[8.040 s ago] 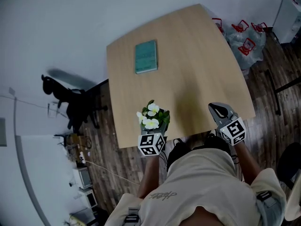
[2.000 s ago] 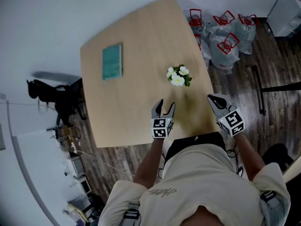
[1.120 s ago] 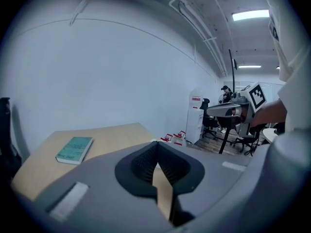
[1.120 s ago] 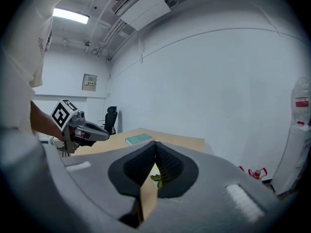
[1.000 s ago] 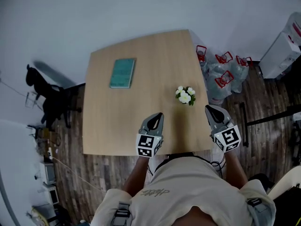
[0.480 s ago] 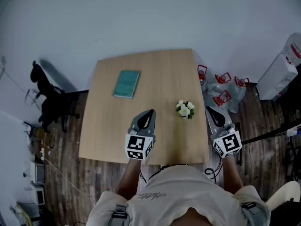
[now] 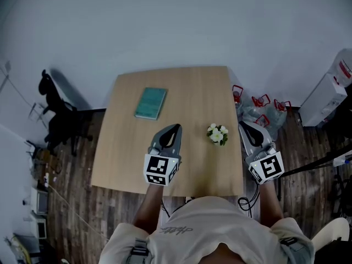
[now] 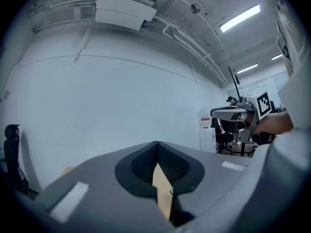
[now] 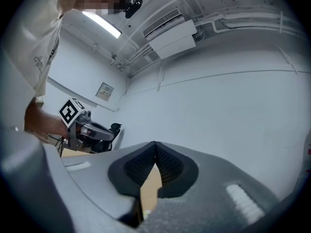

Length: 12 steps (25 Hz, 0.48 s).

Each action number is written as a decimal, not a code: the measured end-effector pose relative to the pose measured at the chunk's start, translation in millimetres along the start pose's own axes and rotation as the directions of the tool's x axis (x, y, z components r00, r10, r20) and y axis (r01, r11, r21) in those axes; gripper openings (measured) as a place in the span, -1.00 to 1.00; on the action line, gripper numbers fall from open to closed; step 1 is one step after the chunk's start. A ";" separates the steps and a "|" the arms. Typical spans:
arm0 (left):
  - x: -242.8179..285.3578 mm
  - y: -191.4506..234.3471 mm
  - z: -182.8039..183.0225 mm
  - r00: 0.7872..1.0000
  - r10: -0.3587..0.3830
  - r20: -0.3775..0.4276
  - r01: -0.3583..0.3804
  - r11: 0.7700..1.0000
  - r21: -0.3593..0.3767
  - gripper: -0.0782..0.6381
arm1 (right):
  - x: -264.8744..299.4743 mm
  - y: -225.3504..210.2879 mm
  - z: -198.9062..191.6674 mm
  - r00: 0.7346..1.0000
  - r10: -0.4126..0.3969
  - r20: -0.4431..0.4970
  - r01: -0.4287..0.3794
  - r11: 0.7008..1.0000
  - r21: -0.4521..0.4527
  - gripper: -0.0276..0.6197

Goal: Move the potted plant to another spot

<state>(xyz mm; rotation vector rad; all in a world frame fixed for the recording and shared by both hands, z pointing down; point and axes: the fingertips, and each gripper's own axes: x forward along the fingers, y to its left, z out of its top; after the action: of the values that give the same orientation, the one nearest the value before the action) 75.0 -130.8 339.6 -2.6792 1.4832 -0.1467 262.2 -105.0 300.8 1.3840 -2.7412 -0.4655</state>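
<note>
Plant [image 7: 218, 134] stands free toward the table's [image 7: 187, 87] 4 o'clock. Left gripper [image 7: 175, 128] and right gripper [image 7: 245, 126] flank it, jaws pressed together, empty. The move looks done.

Near the table's [image 7: 187, 92] right edge the potted plant's [image 7: 218, 134] pot hides under its blooms — the teal book's [image 7: 150, 103] cover is too small to read.
</note>
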 end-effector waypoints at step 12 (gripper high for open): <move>1.1 5.9 15.5 0.998 0.035 0.058 -0.035 0.999 -0.013 -0.73 | 4.7 -5.6 7.9 0.999 -0.025 0.032 0.024 0.999 0.045 -0.91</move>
<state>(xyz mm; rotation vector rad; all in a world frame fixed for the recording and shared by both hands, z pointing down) 72.6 -134.5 323.6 -2.6410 1.5179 -0.0564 262.4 -109.8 291.3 1.4338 -2.7796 -0.4346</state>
